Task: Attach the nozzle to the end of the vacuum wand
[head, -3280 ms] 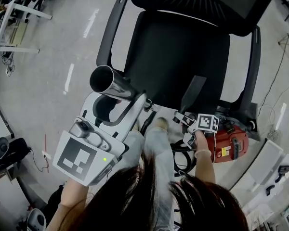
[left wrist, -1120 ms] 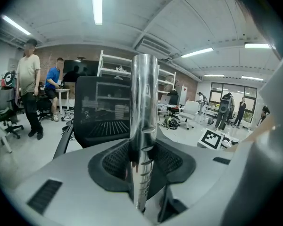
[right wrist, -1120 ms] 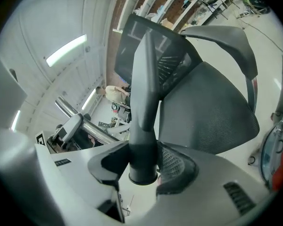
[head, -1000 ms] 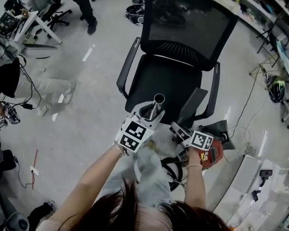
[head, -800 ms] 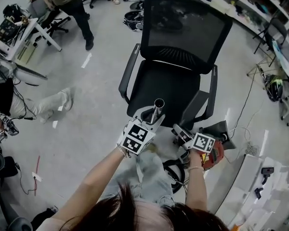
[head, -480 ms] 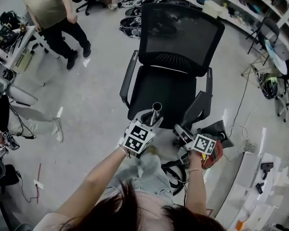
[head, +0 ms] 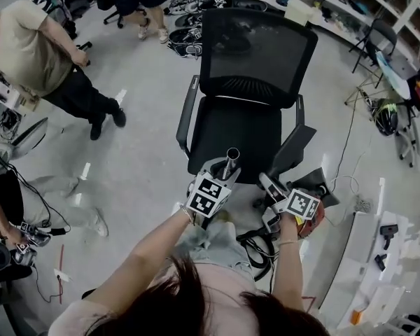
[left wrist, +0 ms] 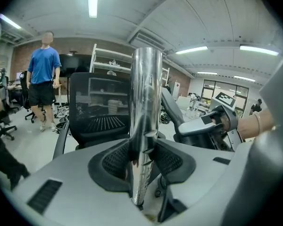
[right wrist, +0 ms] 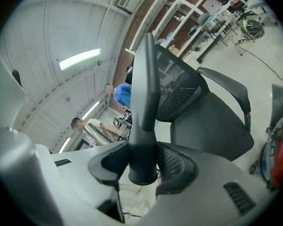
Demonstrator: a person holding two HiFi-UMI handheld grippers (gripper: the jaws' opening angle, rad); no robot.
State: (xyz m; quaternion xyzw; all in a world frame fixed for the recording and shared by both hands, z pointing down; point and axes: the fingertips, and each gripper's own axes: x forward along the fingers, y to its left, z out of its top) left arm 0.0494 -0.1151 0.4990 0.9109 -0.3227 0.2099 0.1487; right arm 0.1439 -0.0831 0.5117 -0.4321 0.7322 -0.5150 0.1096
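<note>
Honestly, the biggest hazard is the office chair (head: 245,117) parked right in front. Both tools hang over its front edge, so a wide swing while lining things up could clip an armrest. Next down is the red vacuum body (head: 318,219) on the floor by the right hand, with dark hose and cables (head: 255,243) looped beside it. I can't tell if the wand is tethered to it, but if so, a hard tug might drag it over. Then there's the chrome wand (left wrist: 144,117) itself: the left gripper (left wrist: 144,161) is clamped on it partway down, with the open end sticking up free. It's slick round metal, so pushing a part onto it could make it slide or pivot in the pads. The black nozzle (right wrist: 144,102) is pinched in the right gripper (right wrist: 141,166) just above its round collar, tapered tip pointing away, close to the wand but not touching it. My worry is that the collar opening faces back toward the gripper body. Turning it to meet the wand end looks awkward, and coming in off-axis would probably jam it crooked or twist it out of the jaws.
</note>
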